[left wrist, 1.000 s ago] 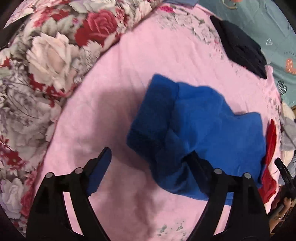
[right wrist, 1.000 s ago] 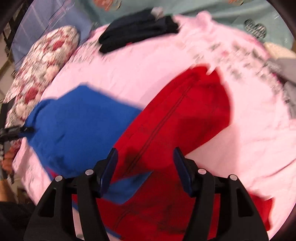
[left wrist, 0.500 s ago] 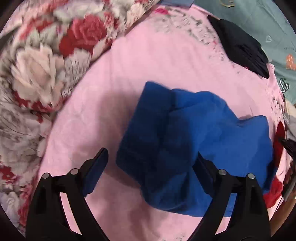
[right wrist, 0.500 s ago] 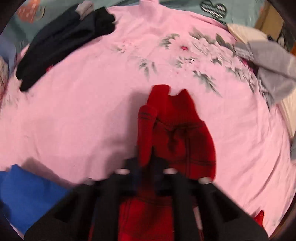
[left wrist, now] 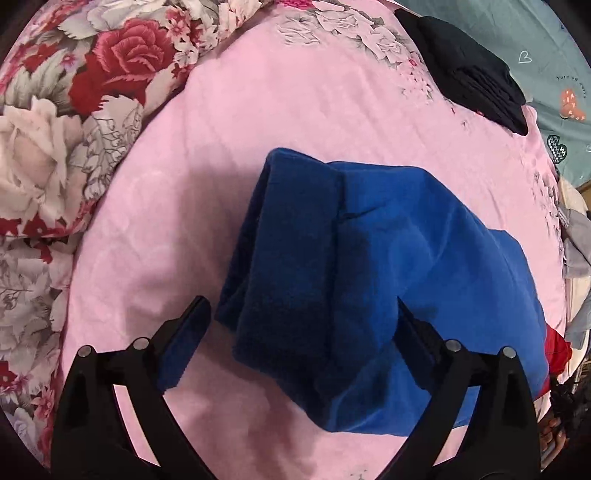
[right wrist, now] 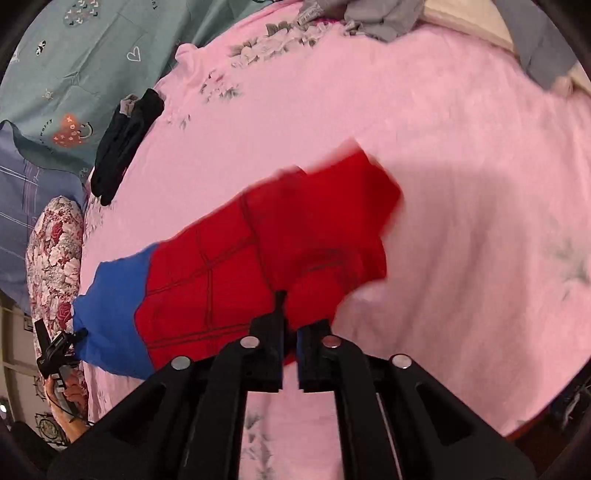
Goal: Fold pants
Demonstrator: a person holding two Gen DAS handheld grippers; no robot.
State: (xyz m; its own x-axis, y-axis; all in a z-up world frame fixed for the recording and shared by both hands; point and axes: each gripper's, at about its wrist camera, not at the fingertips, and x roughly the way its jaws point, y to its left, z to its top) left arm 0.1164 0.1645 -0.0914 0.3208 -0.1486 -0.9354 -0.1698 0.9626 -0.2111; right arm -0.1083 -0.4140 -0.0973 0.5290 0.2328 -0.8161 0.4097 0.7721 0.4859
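The pants are red and blue. Their blue part [left wrist: 369, 251] lies bunched on the pink bed sheet [left wrist: 295, 103] in the left wrist view. My left gripper [left wrist: 301, 328] is open just above the blue cloth's near edge, its fingers on either side of it. In the right wrist view the red part [right wrist: 266, 254] lies lengthwise, joined to the blue part [right wrist: 110, 306] at the left. My right gripper [right wrist: 290, 332] is shut on the red cloth's near edge.
A folded dark garment [left wrist: 472, 70] [right wrist: 122, 144] lies at the far side of the bed. A floral pillow [left wrist: 55, 129] lies on the left. Grey clothes [right wrist: 376, 14] lie at the far right. A teal blanket [right wrist: 74, 66] borders the bed.
My right gripper has closed on the red cloth and swung round with it. My left gripper has moved closer over the blue cloth and stays open.
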